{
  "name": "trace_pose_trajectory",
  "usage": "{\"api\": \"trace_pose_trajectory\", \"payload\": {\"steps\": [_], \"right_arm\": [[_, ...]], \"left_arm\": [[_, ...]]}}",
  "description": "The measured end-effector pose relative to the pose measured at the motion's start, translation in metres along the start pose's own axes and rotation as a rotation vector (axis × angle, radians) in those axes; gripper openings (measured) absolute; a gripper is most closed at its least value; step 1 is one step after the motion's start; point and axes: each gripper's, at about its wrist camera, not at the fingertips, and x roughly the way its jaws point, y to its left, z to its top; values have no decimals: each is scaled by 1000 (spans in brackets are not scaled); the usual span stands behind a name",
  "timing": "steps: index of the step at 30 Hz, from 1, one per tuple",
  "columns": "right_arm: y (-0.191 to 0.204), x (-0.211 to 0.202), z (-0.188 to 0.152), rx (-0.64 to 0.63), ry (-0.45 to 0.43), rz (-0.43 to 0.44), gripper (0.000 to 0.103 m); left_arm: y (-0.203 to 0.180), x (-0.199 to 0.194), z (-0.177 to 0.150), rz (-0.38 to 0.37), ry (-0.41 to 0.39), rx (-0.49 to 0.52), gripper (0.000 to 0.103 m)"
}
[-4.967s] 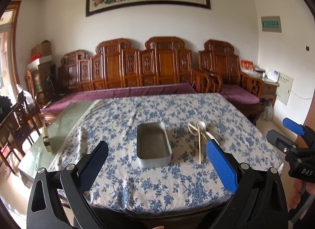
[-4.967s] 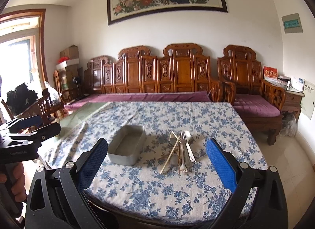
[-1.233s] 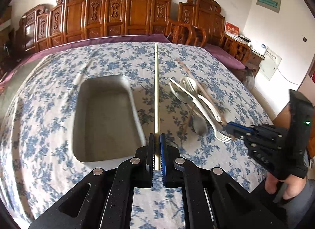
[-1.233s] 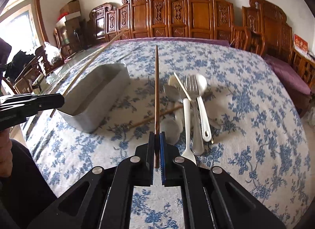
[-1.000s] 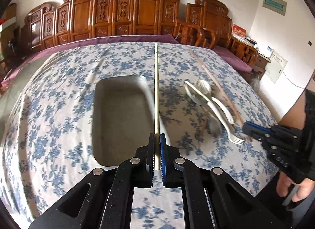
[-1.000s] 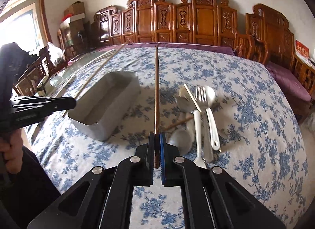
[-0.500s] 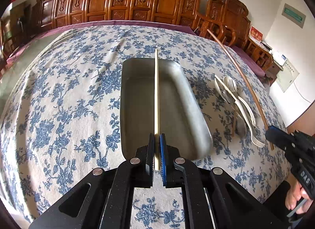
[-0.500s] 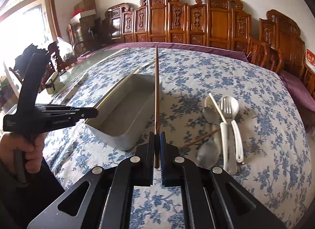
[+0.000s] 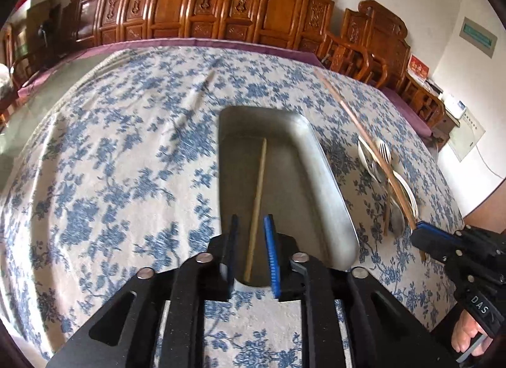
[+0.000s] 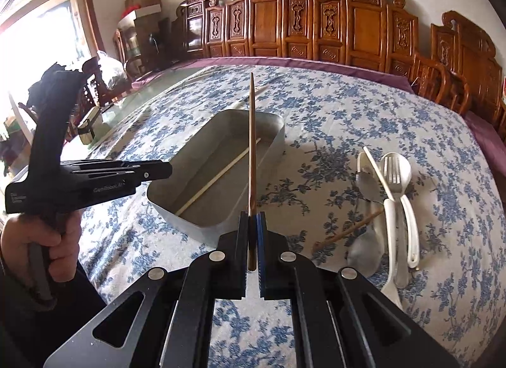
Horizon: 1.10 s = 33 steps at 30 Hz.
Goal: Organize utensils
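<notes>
My table (image 9: 110,162), under its blue-flowered cloth, carries everything, and a row of carved wooden chairs (image 10: 357,35) stands beyond its far edge. On the cloth sits one metal tray (image 9: 319,171). Inside the tray lies one pale chopstick (image 9: 256,200), lengthwise along the bottom. My left gripper (image 9: 251,246) hangs over the tray's near end with its fingers spread, the chopstick lying loose between them and touching neither. My right gripper (image 10: 252,235) is just at the tray's near right corner, fingers pressed together on one brown chopstick (image 10: 251,146) that points out over the tray.

To the right of the tray, apart from it, is the heap of cutlery (image 10: 387,197): I count one fork, a white spoon, a metal spoon and two more chopsticks, overlapping so that I cannot count them for certain. Nothing lies between the heap and the tray but cloth.
</notes>
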Motion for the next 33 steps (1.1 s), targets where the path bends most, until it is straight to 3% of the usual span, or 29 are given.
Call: {"api": "trace_pose_trajectory", "payload": {"steps": [7,15,24,33], "right_arm": [[14,29,13,16,46,36,6],[24,61,23,20,102,42,6],[26,81,19,10,159,27,6],[29,86,20,1,145,51,7]], "left_arm": [[14,-13,2,70,-49,7,36],[25,-20,5,82,-71,-17,57],[25,-21,5,93,-75,-14,60],[25,-23,6,95,-85,-17,63]]}}
